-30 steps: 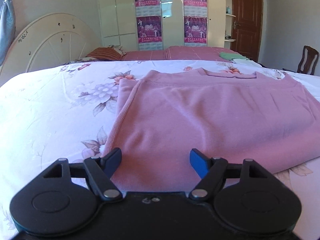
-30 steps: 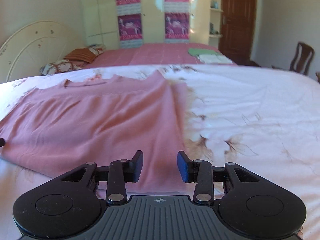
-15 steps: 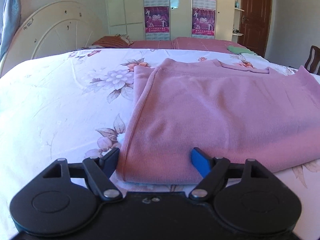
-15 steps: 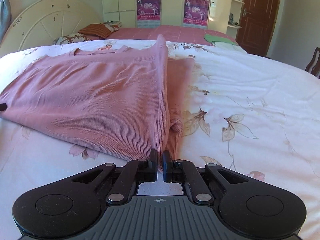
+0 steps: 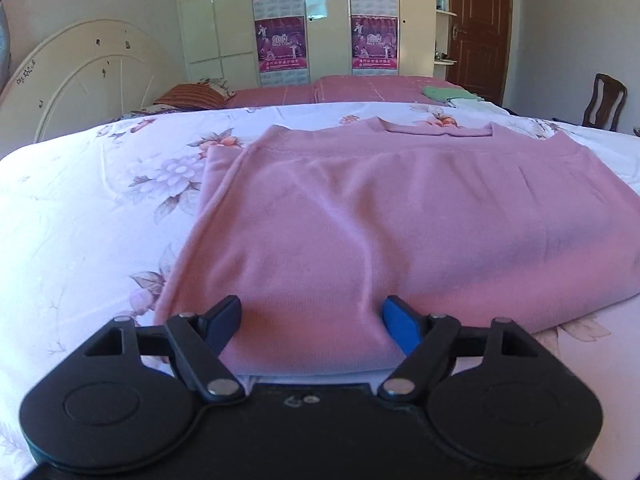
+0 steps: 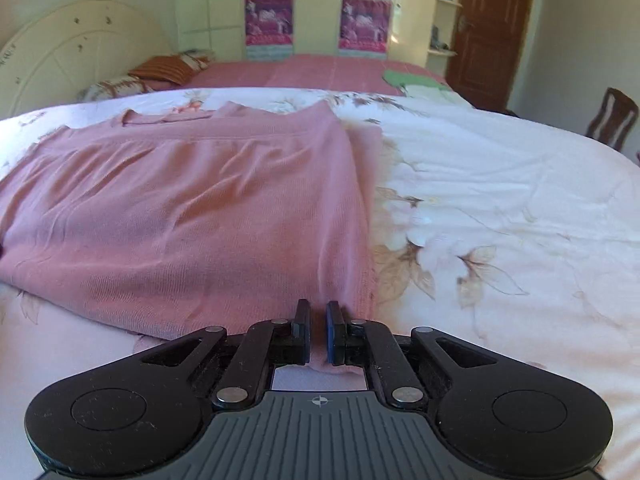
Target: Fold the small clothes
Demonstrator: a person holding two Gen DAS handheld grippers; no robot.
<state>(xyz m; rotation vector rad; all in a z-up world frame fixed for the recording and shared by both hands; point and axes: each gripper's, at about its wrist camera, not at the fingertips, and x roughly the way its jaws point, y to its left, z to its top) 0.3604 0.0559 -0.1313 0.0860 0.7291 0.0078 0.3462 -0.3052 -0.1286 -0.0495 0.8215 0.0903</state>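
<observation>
Pink knitted sweater (image 5: 360,216), sleeves apparently tucked in along both sides, lying flat on bed with white floral quilt (image 5: 92,208), neckline at far end, hem nearest both cameras. Left gripper (image 5: 312,320) low at near left hem corner, jaws spread wide, fabric lying between them but not pinched; placement suggests lining up for a hold on that corner. Right gripper (image 6: 318,330) at near right hem corner, jaws clenched on pink knit, a tuck of cloth visible between the pads (image 6: 335,332). Likely reason for the two corner positions: hem to be lifted evenly and carried toward neckline for a crosswise fold. Judged early-to-mid fold: sides narrowed, length not yet halved. Risk: soft knit sagging or skewing if only one corner is held; left needs to close before any lift. Beyond: second bed with pink cover (image 6: 320,72), green folded cloth (image 6: 404,78) on it, cream curved headboard (image 5: 76,80), brown wooden door (image 5: 480,28), dark wooden chair (image 5: 604,100).
</observation>
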